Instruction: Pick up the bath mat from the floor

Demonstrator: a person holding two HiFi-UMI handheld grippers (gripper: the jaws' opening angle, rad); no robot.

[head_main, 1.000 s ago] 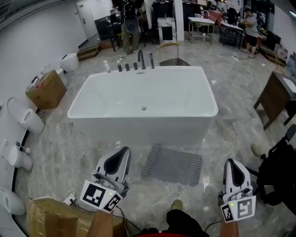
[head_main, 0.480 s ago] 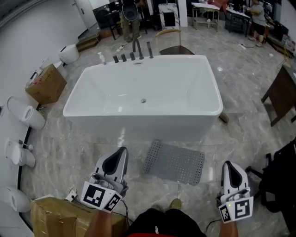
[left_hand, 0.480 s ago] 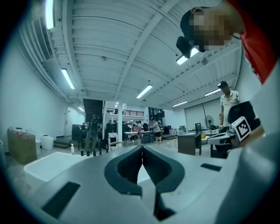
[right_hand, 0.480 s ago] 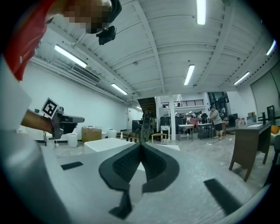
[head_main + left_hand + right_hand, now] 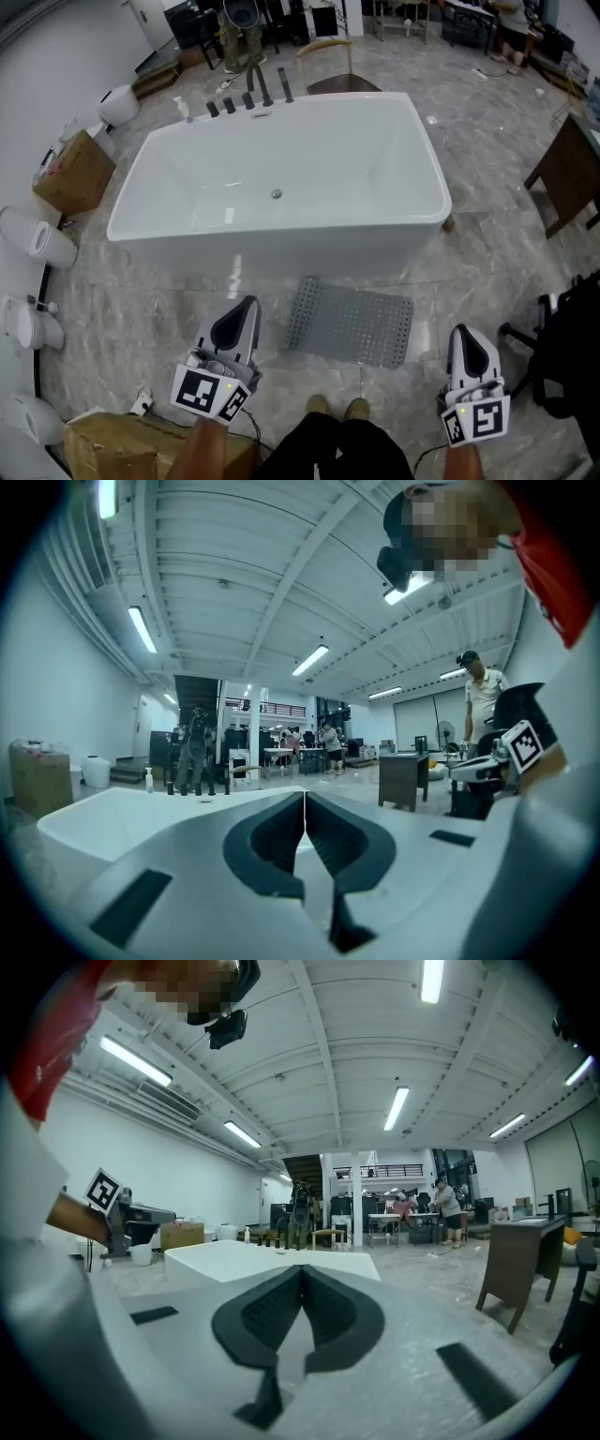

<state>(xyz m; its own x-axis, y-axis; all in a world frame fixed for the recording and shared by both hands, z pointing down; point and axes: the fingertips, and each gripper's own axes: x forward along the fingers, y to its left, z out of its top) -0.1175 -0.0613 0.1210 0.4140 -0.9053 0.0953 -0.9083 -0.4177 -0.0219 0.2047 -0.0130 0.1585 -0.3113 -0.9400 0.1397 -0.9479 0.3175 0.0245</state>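
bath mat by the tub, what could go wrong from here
The bath mat lies flat on the glossy floor and both left tongs and right tongs are shut; unopened, they would likely just push it along.
Its far edge sits near the bathtub wall, so a forward reach might knock it.
The shoes stand close to its near edge; a step could pin it.

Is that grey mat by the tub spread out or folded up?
Spread out. The bath mat lies flat on the floor beside the bathtub, its whole dotted face showing, no fold.
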